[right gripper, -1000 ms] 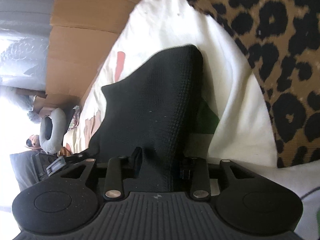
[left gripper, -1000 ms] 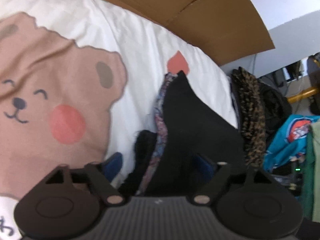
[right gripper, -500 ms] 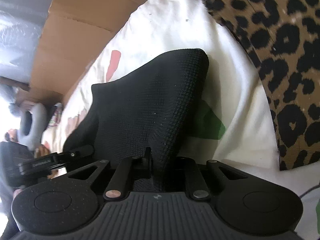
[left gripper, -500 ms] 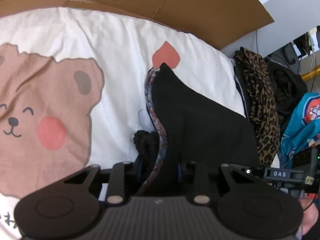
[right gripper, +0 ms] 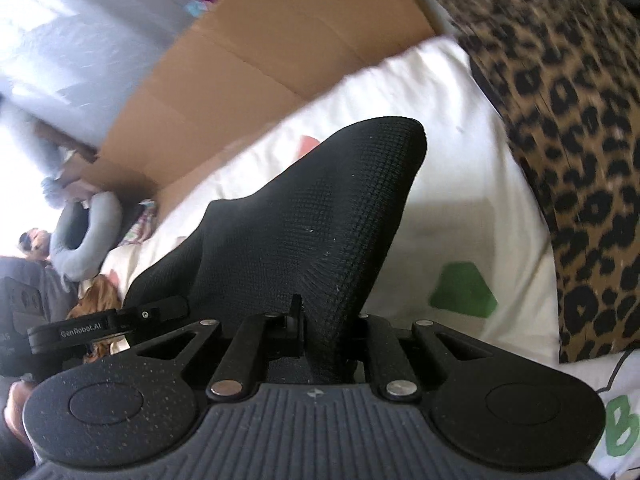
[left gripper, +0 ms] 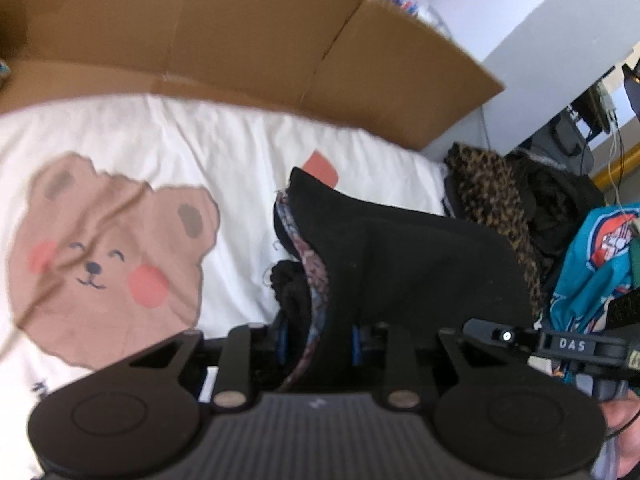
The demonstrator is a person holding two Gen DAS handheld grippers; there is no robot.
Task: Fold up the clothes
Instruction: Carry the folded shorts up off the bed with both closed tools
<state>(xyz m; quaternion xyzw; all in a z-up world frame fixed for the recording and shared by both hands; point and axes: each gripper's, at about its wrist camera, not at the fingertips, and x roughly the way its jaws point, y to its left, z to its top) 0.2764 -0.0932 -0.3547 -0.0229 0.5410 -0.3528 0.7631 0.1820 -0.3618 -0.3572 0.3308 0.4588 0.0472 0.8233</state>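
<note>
Above bear-print sheet [left gripper: 240, 152], black garment [left gripper: 400, 256] — pinched by left gripper [left gripper: 320, 340], right gripper [right gripper: 324, 328]

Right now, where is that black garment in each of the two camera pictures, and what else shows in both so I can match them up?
Left wrist view: the black garment fills the lower middle, rising from the left gripper towards the centre.
Right wrist view: the black garment sits in the centre, running down into the right gripper.
Shared landmark: the brown cardboard sheet along the far edge of the white bedsheet.
</note>
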